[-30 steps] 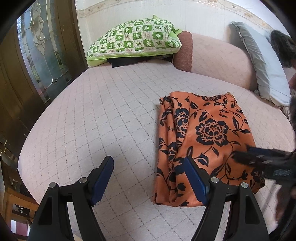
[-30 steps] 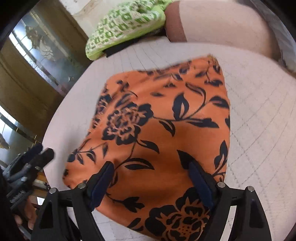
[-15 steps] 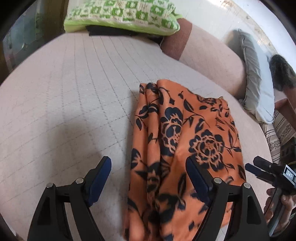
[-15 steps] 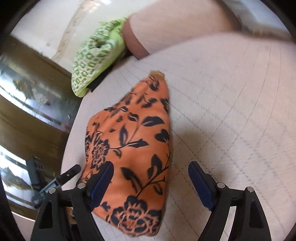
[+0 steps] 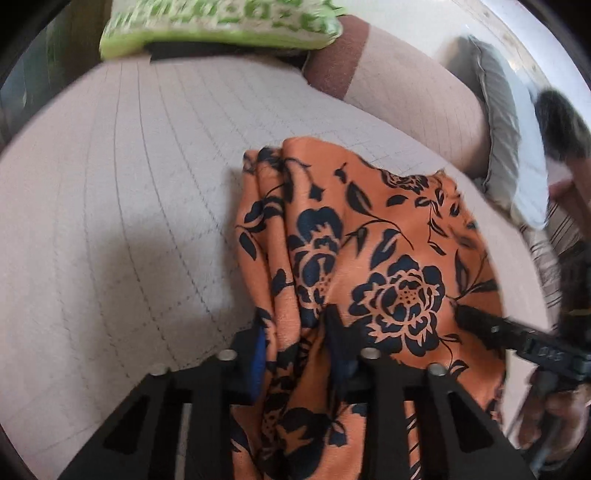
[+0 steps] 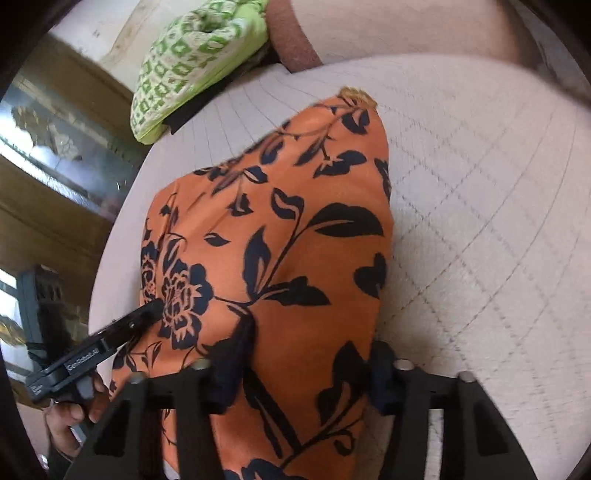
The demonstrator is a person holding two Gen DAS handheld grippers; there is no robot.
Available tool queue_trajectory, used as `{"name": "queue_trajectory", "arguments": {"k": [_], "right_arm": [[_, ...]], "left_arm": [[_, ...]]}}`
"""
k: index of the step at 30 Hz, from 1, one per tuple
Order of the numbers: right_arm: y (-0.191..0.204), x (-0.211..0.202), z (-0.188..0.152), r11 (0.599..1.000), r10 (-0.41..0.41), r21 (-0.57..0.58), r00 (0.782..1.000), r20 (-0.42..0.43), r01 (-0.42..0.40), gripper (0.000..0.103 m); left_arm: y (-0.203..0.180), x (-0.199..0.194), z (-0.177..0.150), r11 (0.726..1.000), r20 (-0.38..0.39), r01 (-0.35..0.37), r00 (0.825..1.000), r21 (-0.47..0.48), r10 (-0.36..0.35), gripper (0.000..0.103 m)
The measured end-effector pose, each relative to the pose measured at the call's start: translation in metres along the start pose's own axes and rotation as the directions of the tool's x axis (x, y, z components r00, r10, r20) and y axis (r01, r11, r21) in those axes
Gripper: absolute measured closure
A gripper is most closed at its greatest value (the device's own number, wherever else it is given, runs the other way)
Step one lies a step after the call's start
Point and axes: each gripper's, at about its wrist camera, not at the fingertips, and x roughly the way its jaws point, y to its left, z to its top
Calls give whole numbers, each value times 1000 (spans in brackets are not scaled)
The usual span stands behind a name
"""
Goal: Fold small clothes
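An orange garment with black flowers lies folded on a pale quilted bed. My left gripper is shut on the garment's near left edge, the cloth bunched between its blue pads. My right gripper is shut on the garment's near right edge, cloth filling the gap between its fingers. Each gripper also shows in the other's view, the right one at the garment's right side, the left one at its left side.
A green checked pillow lies at the bed's far end beside a padded headboard. A grey pillow leans at the right. A dark wooden door with glass stands left of the bed.
Both grippers have gone from open to shut on the garment's near edge. They have moved in closer over the cloth, which now bunches between the fingers.
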Motion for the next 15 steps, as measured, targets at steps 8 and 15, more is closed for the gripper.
{"name": "queue_trajectory", "arguments": {"k": [8, 15], "right_arm": [[30, -68, -8, 992, -21, -121, 994, 107, 34, 63], [-16, -153, -15, 994, -35, -89, 977, 212, 55, 63]], "left_arm": [[-50, -50, -6, 994, 95, 54, 993, 95, -63, 84], [-100, -64, -9, 983, 141, 114, 981, 145, -134, 84]]}}
